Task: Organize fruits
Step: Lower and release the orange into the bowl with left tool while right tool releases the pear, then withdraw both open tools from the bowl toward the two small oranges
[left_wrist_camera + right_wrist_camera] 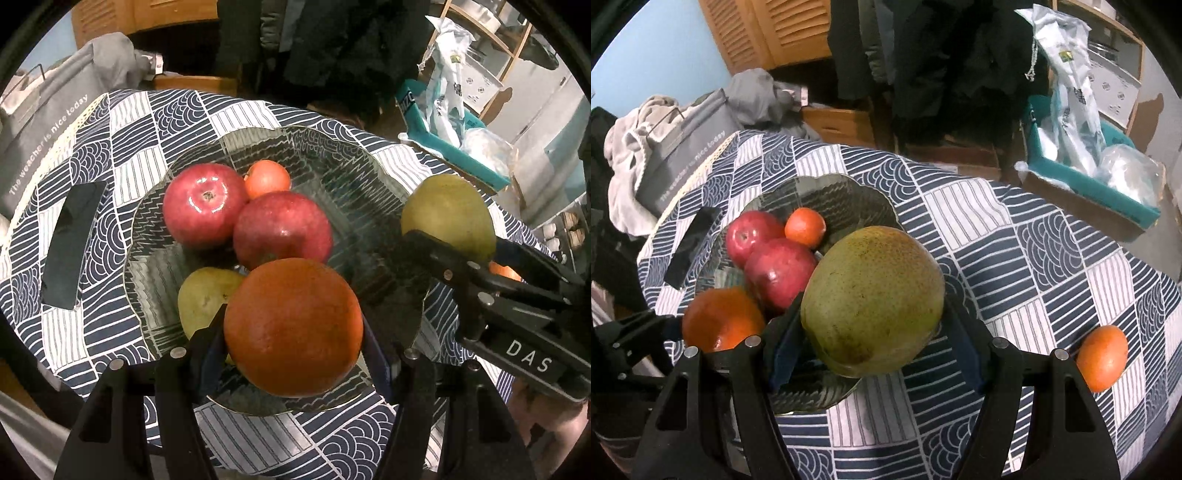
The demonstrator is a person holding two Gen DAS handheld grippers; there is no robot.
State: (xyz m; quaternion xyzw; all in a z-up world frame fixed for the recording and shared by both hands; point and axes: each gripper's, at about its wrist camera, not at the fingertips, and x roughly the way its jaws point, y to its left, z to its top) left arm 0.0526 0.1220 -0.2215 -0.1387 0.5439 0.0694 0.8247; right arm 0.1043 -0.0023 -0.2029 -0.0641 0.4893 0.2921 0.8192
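A glass bowl (354, 173) on the patterned tablecloth holds two red apples (205, 205) (282, 230), a small orange (266, 178) and a green pear (205, 299). My left gripper (293, 328) is shut on a large orange (293, 325), held over the bowl's near side. My right gripper (873, 314) is shut on a green pear (873, 299), held above the bowl's right rim (849, 188); this gripper and pear also show in the left wrist view (448, 214). A small orange (1102, 358) lies on the cloth at the right.
A black phone (72, 247) lies on the cloth left of the bowl. A grey bag (683, 162) stands at the table's far left edge. A teal box with plastic bags (1089, 162) sits beyond the far right edge.
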